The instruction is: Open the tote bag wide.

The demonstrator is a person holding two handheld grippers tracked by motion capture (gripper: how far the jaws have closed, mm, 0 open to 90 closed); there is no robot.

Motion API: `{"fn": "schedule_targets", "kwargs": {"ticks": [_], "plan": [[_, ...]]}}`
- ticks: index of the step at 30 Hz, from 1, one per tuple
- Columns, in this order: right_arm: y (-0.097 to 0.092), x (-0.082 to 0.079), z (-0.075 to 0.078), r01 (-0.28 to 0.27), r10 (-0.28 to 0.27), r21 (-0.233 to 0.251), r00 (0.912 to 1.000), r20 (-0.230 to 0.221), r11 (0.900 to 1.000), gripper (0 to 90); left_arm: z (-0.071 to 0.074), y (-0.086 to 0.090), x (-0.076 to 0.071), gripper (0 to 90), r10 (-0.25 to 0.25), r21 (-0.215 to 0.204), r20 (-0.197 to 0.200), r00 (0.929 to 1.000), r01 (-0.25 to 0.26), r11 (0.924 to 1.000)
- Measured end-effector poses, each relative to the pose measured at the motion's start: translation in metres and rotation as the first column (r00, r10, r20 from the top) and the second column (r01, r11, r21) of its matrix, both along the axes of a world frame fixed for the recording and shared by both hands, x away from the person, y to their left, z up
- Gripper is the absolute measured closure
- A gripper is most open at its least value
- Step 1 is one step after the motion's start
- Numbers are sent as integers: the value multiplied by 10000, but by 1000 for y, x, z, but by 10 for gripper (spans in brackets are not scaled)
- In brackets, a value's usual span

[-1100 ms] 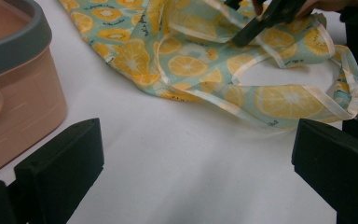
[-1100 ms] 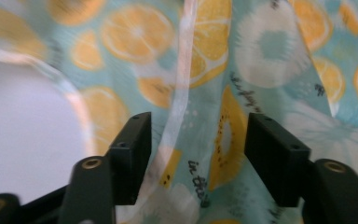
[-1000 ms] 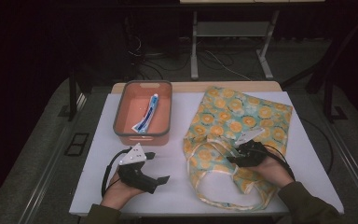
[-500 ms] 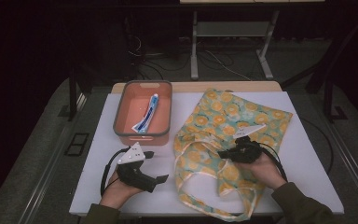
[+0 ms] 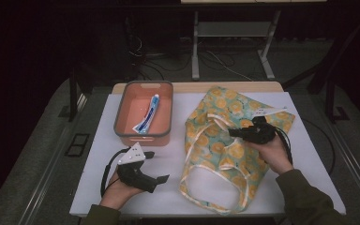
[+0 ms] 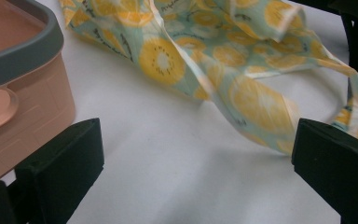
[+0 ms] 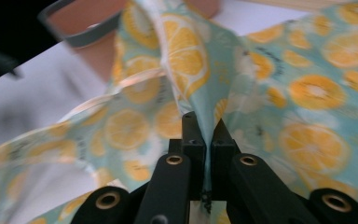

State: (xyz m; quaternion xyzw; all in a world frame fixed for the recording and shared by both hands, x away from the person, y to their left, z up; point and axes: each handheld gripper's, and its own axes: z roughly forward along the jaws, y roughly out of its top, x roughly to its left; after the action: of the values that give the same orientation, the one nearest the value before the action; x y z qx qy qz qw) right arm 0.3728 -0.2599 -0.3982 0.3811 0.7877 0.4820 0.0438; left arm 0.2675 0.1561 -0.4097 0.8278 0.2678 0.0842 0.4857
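Note:
A cloth tote bag (image 5: 215, 154) printed with orange slices lies on the right half of the white table (image 5: 93, 187), its handles looped toward the front edge. My right gripper (image 5: 232, 132) is shut on a fold of the bag's fabric (image 7: 307, 93), pinched between the two jaws of this gripper (image 7: 204, 130) and pulled up off the table. My left gripper (image 5: 157, 166) rests on the table at the front left, open, nothing between its jaws. In the left gripper view the wide-apart gripper (image 6: 198, 172) faces the raised bag edge (image 6: 214, 60).
A pink bin (image 5: 143, 138) with a grey rim stands at the back left and holds a toothpaste tube (image 5: 147, 115). The bin wall (image 6: 23, 102) is close to the left gripper. Dark floor, cables and a metal stand lie beyond the table.
The right gripper has closed on the bag's fabric and risen toward the left, lifting that part of the bag; the handles have shifted. The left gripper has stayed put.

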Motion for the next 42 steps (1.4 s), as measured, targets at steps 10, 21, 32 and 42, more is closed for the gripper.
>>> {"fn": "schedule_targets", "kwargs": {"ticks": [10, 21, 32, 42], "plan": [[-34, 26, -39, 1435, -1506, -975, 9861, -700, 9848, 872, 0, 1, 0, 8, 28, 10, 5, 10000, -28, 10000], [-31, 19, -20, 875, -894, -864, 9958, -187, 9924, 889, 6, 3, 2, 9, 183, -54, 238, 9995, -182, 9998], [-34, 18, -8, 869, -864, -476, 9962, 138, 9951, 889, 32, 9, 23, 9, 387, -194, 586, 9975, -376, 9991], [-33, 19, -8, 789, -780, -542, 9968, 186, 9954, 889, 46, 12, 60, 17, 493, -319, 639, 9967, -474, 9984]]}}
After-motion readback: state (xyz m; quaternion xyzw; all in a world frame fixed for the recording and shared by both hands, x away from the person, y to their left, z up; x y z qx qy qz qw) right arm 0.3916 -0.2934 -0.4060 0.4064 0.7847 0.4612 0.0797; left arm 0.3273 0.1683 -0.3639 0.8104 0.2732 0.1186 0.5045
